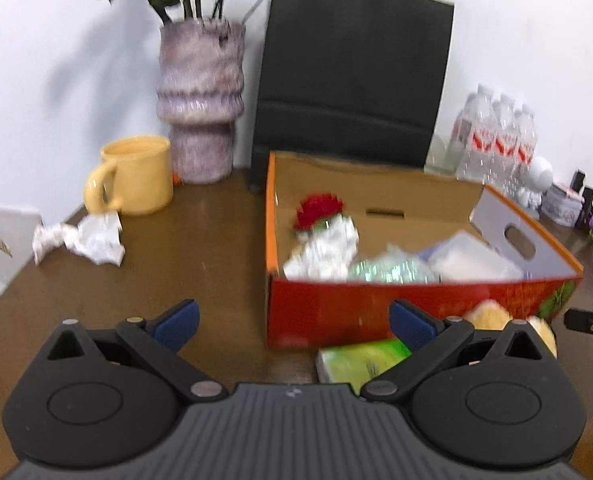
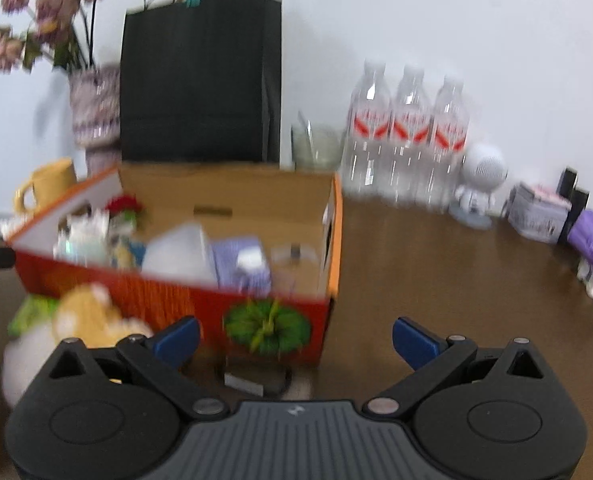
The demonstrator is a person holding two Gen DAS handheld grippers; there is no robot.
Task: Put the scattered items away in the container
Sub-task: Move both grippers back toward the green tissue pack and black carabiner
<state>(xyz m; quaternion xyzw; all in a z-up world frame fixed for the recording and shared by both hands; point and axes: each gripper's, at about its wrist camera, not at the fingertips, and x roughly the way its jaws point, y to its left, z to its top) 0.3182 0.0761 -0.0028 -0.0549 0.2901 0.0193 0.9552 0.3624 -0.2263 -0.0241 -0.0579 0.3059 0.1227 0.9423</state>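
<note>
A red and orange cardboard box [image 1: 336, 308] [image 2: 168, 292] stands on the brown table, holding several items, among them a red flower [image 1: 318, 210], crumpled wrap and a clear plastic tub [image 1: 468, 258]. My left gripper [image 1: 292, 320] is open in front of the box's near left corner, nothing between its fingers. A green packet [image 1: 360, 360] [image 2: 32, 308] and a yellow plush toy [image 1: 492, 316] [image 2: 88, 312] lie against the box's front wall. Crumpled white paper [image 1: 80, 238] lies to the left. My right gripper [image 2: 296, 340] is open before the box's right corner, above a small dark object [image 2: 252, 380].
A yellow mug [image 1: 136, 174], a purple vase with flowers [image 1: 200, 100] and a black paper bag [image 1: 352, 76] stand behind the box. Water bottles [image 2: 404, 136], a white figurine [image 2: 478, 184], a small tin [image 2: 536, 216] and a purple pack [image 2: 592, 240] line the right back edge.
</note>
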